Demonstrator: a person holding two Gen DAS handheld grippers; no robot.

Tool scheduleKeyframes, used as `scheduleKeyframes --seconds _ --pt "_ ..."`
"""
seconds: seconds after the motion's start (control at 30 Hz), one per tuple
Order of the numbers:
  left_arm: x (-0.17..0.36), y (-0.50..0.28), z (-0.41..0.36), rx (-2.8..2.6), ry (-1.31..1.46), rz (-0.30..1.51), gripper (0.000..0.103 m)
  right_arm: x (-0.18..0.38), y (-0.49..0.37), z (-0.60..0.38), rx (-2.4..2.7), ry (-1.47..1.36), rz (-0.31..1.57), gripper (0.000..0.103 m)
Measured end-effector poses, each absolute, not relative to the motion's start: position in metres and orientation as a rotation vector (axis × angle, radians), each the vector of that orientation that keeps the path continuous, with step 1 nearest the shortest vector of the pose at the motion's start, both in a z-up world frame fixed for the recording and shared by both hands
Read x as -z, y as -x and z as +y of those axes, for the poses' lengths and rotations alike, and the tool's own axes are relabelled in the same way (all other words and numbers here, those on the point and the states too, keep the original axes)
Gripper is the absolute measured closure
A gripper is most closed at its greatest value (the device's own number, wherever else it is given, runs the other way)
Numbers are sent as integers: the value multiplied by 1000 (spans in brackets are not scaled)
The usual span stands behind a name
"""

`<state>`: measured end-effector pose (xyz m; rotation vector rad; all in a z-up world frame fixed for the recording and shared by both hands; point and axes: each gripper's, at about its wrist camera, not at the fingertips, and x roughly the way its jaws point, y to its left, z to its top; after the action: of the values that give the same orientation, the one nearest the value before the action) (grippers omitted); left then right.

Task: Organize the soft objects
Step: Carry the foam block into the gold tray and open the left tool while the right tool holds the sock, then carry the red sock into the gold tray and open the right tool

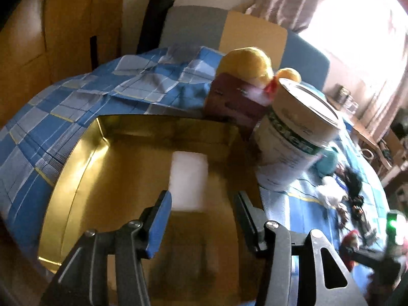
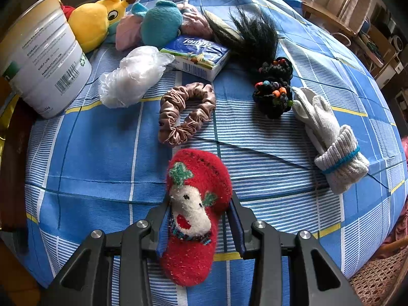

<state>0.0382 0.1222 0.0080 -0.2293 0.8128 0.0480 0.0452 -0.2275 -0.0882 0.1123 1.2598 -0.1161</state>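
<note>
In the right wrist view a fuzzy red sock (image 2: pixel 196 219) with a white animal face lies on the blue checked cloth between the fingers of my right gripper (image 2: pixel 199 221); the jaws stand around it, pressing its sides. Beyond it lie a pink satin scrunchie (image 2: pixel 186 112), a rolled white glove (image 2: pixel 329 140), a black beaded scrunchie (image 2: pixel 274 86), black hair (image 2: pixel 252 38), a clear plastic bag (image 2: pixel 132 76), a tissue pack (image 2: pixel 199 56), a teal and pink plush (image 2: pixel 158 23) and a yellow plush (image 2: pixel 94 23). My left gripper (image 1: pixel 201 219) is open over a gold-lined cardboard box (image 1: pixel 76 168) holding a white block (image 1: pixel 188 178).
A large white tin (image 2: pixel 43 58) stands at the cloth's left, also in the left wrist view (image 1: pixel 293 137), beside a maroon box (image 1: pixel 232 102). A wooden shelf with clutter (image 2: pixel 357 25) is at the right. A wicker chair (image 2: pixel 377 280) is at bottom right.
</note>
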Motion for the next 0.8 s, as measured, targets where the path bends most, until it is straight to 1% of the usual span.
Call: scheduleKeyframes --seconds 0.1,0.23,0.47,0.57,0.8 --pt "-12 -24 117 -18 215 809 46 87 -46 -230 117 -124 1259 65" --pt "-13 -10 114 5 197 805 46 79 -48 -235 116 -143 1241 69" --pt "-12 10 113 -1 186 802 46 63 -64 -226 93 -53 1218 70" --pt "-14 21 113 8 178 783 46 41 -88 -224 106 -11 1202 71" --pt "-5 24 108 53 185 810 46 -31 -128 -217 119 28 1038 71"
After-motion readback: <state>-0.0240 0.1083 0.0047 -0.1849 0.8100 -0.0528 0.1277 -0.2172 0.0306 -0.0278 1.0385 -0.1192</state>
